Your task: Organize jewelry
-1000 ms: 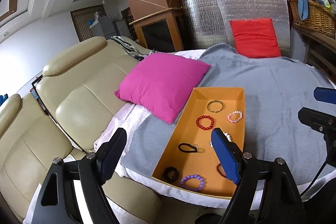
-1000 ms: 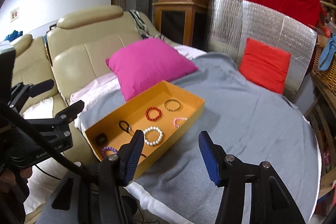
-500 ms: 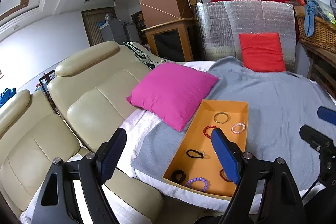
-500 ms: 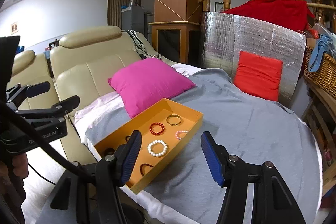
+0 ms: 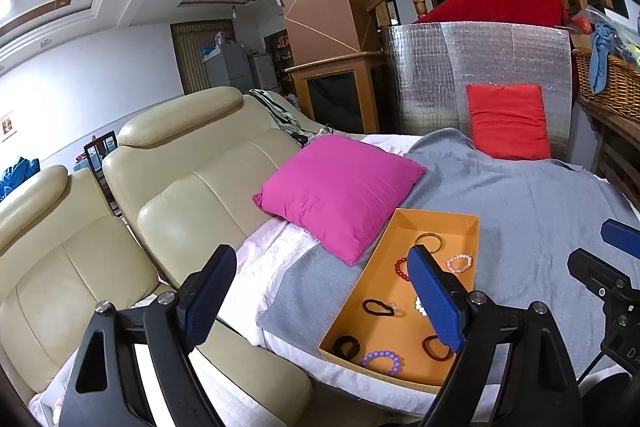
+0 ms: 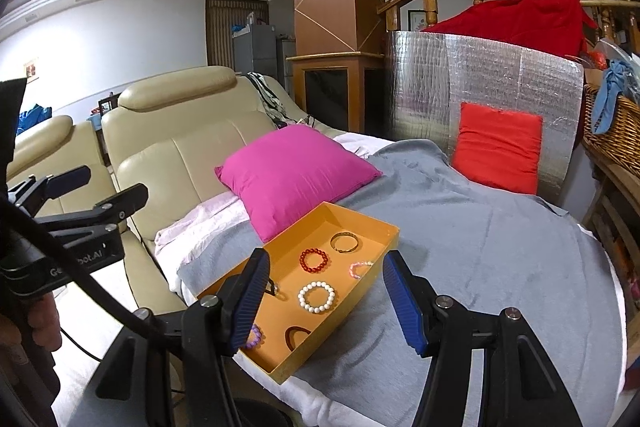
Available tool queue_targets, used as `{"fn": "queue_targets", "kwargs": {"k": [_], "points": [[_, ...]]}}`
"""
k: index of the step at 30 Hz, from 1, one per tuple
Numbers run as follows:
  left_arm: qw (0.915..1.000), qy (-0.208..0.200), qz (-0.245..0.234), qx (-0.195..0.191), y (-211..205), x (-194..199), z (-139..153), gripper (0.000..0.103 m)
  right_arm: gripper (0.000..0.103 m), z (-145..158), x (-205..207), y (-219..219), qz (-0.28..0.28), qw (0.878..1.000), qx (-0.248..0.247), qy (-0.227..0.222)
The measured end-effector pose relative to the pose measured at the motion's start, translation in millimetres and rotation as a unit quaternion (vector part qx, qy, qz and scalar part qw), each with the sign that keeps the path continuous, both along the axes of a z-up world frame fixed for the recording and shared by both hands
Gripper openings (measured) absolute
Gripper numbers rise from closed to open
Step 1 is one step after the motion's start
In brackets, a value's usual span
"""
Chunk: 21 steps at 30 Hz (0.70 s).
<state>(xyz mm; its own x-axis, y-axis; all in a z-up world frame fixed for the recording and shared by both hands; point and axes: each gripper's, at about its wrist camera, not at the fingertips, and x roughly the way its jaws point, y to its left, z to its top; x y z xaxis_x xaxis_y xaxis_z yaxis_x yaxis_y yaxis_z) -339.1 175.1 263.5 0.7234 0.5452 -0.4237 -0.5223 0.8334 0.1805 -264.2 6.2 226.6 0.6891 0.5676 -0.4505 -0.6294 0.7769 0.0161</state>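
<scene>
Two grippers hung above a grey blanket (image 6: 480,247) spread over a bed, with a cream sofa (image 5: 192,187) off to the left of the fingers and a silver panel (image 6: 480,79) standing well beyond them. Ahead of both lay an orange tray (image 6: 390,233) on the blanket, just beside a pink cushion (image 5: 340,187); a red cushion (image 6: 498,147) leaned on the panel. Inside the tray sat a white bracelet (image 6: 316,297), a red bracelet (image 6: 314,260), a gold bangle (image 6: 344,242), a pink bracelet (image 5: 459,263) and a purple bracelet (image 5: 382,361). The left gripper (image 5: 320,295) was spread wide and empty, its right finger overlapping the tray. The right gripper (image 6: 326,303) also gaped wide, holding nothing, the white bracelet showing between its fingers.
</scene>
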Motion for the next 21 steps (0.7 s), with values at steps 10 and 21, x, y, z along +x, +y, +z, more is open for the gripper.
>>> {"fn": "queue_targets", "kwargs": {"k": [10,21], "points": [[1.0,0.002,-0.007,0.006,-3.4,1.0,0.6,0.088,0.063,3.0,-1.9,-1.8,0.003,1.0,-0.002,-0.006],[0.9999,0.005,-0.009,0.01,-4.5,3.1,0.5,0.088,0.063,2.6,-1.8,-1.1,0.005,1.0,-0.006,-0.007]]}}
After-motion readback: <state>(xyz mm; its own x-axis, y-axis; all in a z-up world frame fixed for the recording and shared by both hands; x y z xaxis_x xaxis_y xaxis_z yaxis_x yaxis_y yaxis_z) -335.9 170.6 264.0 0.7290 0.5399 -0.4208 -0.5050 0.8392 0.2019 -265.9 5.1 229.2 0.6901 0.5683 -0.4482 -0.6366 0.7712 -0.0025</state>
